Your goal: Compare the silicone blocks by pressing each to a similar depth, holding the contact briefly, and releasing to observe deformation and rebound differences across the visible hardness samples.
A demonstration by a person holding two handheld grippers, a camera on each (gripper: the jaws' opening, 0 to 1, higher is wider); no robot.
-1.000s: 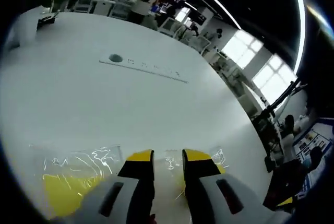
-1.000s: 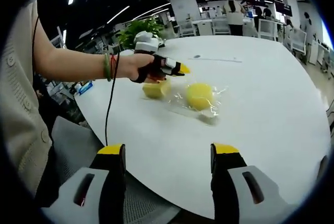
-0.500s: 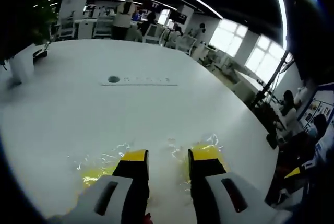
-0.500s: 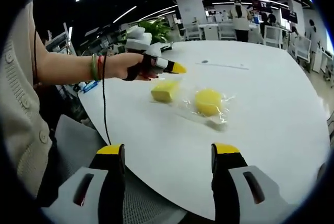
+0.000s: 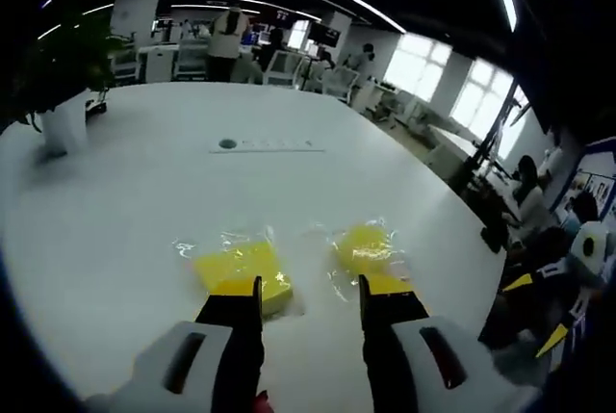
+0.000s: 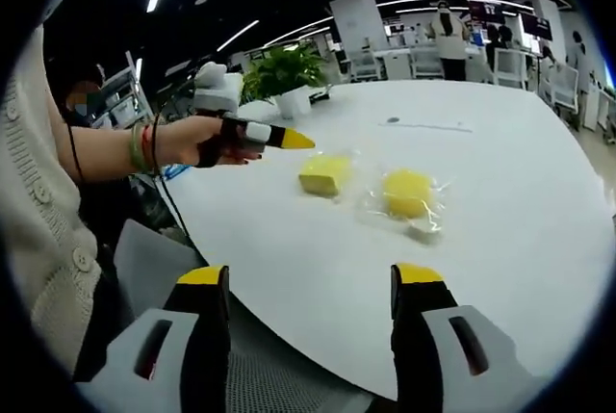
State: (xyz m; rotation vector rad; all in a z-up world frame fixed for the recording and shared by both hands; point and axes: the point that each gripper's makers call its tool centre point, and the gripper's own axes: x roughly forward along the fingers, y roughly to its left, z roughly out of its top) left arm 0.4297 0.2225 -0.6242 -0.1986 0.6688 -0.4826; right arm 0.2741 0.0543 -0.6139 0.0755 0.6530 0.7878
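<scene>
- On the white counter (image 6: 500, 240), two yellow silicone samples are lying wrapped in clear film: a square block (image 5: 243, 268) and, just beside it, a rounder block (image 5: 367, 246).
- You are holding the left tool (image 5: 308, 299) above and short of the square block, touching nothing.
- Judging from this, you are lining up a press: come down square on the block's top, match the depth on both samples, pause, then lift straight off.
- Your left tool's jaws are standing slightly parted and empty.
- Your right tool (image 6: 310, 290) is hanging near the counter edge, jaws wide apart, holding nothing.
</scene>
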